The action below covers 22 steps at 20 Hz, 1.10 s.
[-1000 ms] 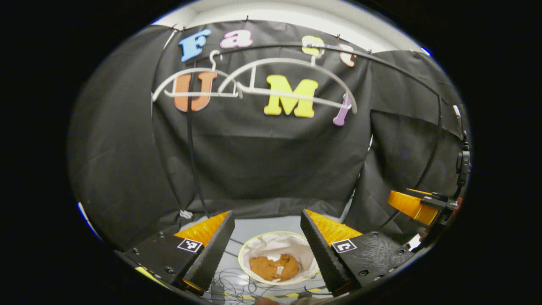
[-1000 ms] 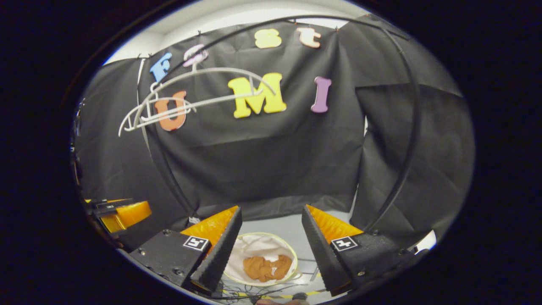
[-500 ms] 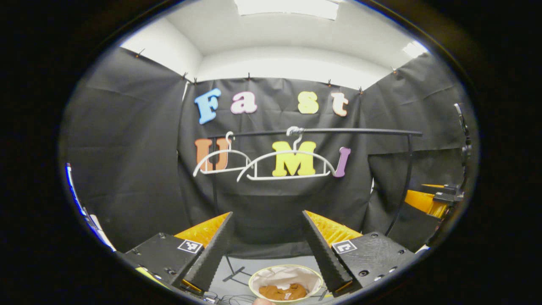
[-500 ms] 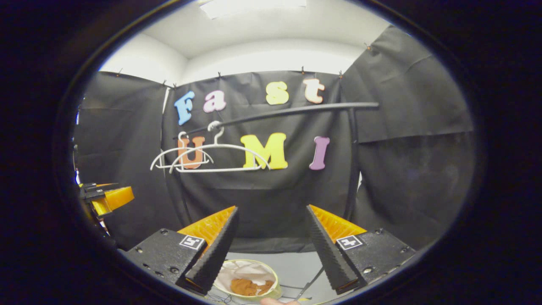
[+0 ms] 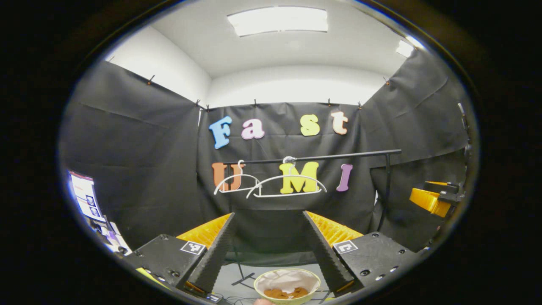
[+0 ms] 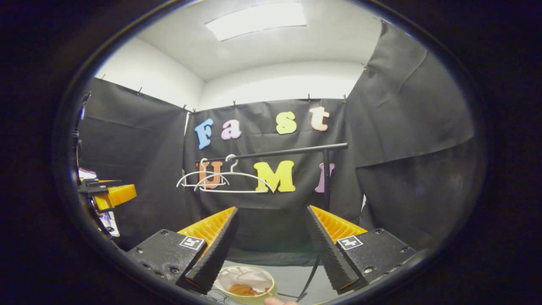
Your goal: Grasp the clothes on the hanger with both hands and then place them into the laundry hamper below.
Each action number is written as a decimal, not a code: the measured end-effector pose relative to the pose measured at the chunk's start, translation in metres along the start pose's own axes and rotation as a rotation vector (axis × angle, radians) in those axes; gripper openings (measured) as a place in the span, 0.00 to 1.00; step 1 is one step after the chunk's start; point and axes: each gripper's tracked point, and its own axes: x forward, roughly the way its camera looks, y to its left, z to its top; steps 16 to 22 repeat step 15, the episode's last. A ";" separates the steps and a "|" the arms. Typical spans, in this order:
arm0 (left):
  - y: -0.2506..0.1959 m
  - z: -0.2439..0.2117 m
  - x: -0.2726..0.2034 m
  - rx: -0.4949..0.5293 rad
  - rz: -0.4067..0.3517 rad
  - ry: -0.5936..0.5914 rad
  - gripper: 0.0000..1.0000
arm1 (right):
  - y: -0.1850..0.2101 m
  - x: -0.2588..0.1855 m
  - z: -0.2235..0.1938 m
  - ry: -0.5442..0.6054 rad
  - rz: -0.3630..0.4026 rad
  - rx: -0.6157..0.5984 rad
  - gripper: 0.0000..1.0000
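Black cloth walls the booth, where two bare hangers (image 5: 286,186) hang on the rail (image 5: 322,157) far ahead of both tongs. Below, between the spread fingers of the left tongs (image 5: 267,250) and just left of the empty, parted right tongs (image 6: 271,250), the hamper (image 5: 258,286) holds the brown clothes (image 5: 286,292). The placing looks done; next I would simply draw back.

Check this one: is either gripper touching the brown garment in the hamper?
Apart. In the left gripper view the brown garment lies in the hamper, far beyond the open left gripper. The right gripper view shows the right gripper likewise open, holding nothing.

Brown clothes (image 5: 283,292) crumpled inside round laundry hamper (image 5: 259,281)
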 end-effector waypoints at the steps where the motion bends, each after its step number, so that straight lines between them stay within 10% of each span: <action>1: 0.004 0.009 -0.005 0.010 0.011 -0.023 0.98 | -0.002 -0.005 0.009 -0.021 0.001 0.000 0.99; 22: 0.015 0.019 -0.004 0.030 0.001 -0.108 1.00 | 0.014 -0.012 0.042 -0.158 0.019 -0.055 0.99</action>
